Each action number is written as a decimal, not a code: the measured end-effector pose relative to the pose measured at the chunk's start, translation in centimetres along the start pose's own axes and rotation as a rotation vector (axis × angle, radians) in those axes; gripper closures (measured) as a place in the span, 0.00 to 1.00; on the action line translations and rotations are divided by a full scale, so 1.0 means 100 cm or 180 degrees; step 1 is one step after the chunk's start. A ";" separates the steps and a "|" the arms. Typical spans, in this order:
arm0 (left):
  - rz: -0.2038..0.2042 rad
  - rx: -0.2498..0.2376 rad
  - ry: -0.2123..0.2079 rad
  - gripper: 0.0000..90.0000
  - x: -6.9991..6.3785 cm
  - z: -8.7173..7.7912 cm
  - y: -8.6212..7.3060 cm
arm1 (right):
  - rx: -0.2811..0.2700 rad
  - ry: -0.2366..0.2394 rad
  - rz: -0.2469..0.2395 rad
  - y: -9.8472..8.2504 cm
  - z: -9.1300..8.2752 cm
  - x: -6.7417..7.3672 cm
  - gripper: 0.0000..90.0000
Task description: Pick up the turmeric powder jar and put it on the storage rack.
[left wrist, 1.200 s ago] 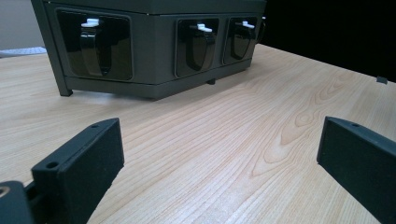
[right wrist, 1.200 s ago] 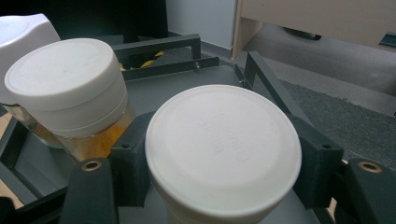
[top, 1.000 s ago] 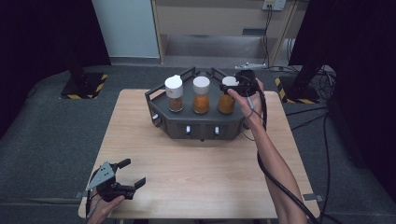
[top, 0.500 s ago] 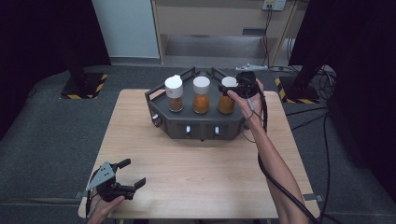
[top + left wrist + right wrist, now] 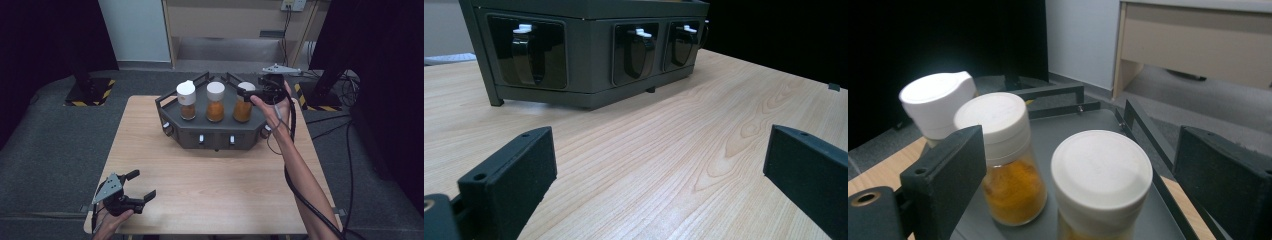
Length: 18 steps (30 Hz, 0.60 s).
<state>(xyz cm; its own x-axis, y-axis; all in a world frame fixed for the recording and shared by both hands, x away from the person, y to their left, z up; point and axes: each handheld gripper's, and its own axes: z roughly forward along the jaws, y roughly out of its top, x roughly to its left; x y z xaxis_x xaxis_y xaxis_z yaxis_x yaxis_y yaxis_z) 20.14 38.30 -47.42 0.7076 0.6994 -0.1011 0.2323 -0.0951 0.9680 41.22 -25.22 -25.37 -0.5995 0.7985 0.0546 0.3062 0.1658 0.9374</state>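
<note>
Table: the pale wood-grain rectangular table (image 5: 215,185) is lying mostly bare across its near half, with open board stretching from the 6 o'clock edge up to the rack.
Rack: the dark grey metal angular rack with front knobs (image 5: 215,131) is sitting toward 12 o'clock on the table, with raised black bar rails at its back.
Jars: three glass spice jars with white plastic caps are standing in a row on the rack; the left jar with brown powder (image 5: 186,101), the middle jar with orange powder (image 5: 215,102) and the right jar with yellow-orange powder (image 5: 243,106) are sitting near one another but apart.
Right tongs: the right black two-jaw gripper (image 5: 255,91) is hovering at 1 o'clock, jaws spread wide to either side of the right jar's cap (image 5: 1101,170), gripping nothing.
Left tongs: the left black two-jaw gripper (image 5: 140,186) is resting low at 7 o'clock by the near edge, jaws wide apart and empty, well apart from the rack.
Change: the right gripper is staying at the right jar and the left one is staying put, as half a second ago.
</note>
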 end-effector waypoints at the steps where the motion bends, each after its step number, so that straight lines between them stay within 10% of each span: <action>1: -0.0003 0.0000 -0.0003 0.00 0.000 0.000 0.000 | -0.0022 0.0025 -0.0013 -0.001 -0.003 0.000 0.08; 18: -0.0052 0.0010 0.0003 0.00 0.004 0.010 0.001 | -0.0222 0.0242 -0.0161 -0.045 -0.076 0.006 0.08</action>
<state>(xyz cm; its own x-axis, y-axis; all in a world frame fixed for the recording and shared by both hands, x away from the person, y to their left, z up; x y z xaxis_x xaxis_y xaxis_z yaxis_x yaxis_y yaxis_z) 21.11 37.88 -47.61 0.7030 0.7015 -0.1166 0.2459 -0.0860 0.9655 33.85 -29.91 -26.92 -0.6680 0.7436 0.0299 0.2235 0.1622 0.9611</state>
